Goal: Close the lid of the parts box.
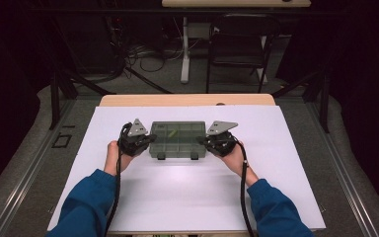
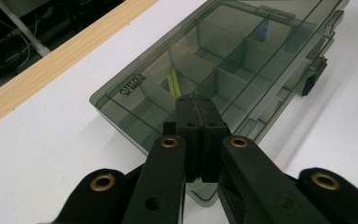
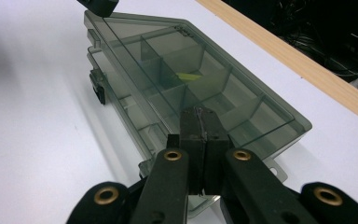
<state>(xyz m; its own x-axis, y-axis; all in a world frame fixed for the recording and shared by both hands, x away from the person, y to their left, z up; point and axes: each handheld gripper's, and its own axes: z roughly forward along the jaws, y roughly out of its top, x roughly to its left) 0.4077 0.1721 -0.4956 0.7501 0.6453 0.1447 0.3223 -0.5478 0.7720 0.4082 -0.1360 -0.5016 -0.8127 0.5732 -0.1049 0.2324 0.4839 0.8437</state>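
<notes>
I have a gripper at each end of the smoky compartment box [image 1: 177,140], which lies closed in the middle of the white table [image 1: 187,207], its two dark latches [image 1: 177,156] on the edge nearest me. To work the lid well I judge I should keep both tips level and pressing evenly on the short ends, so the box neither skates across the sheet nor twists, and free the latches before I pry anything. The left gripper [image 2: 197,103] has its jaws fully together with nothing between them; its joined tip rests over the lid at the box's left end, though whether it truly touches the plastic I cannot tell. The right gripper [image 3: 200,116] is likewise closed up tight on nothing, its tip poised over the lid near the right end. A thin yellow-green piece [image 2: 172,80] lies in one rear compartment
</notes>
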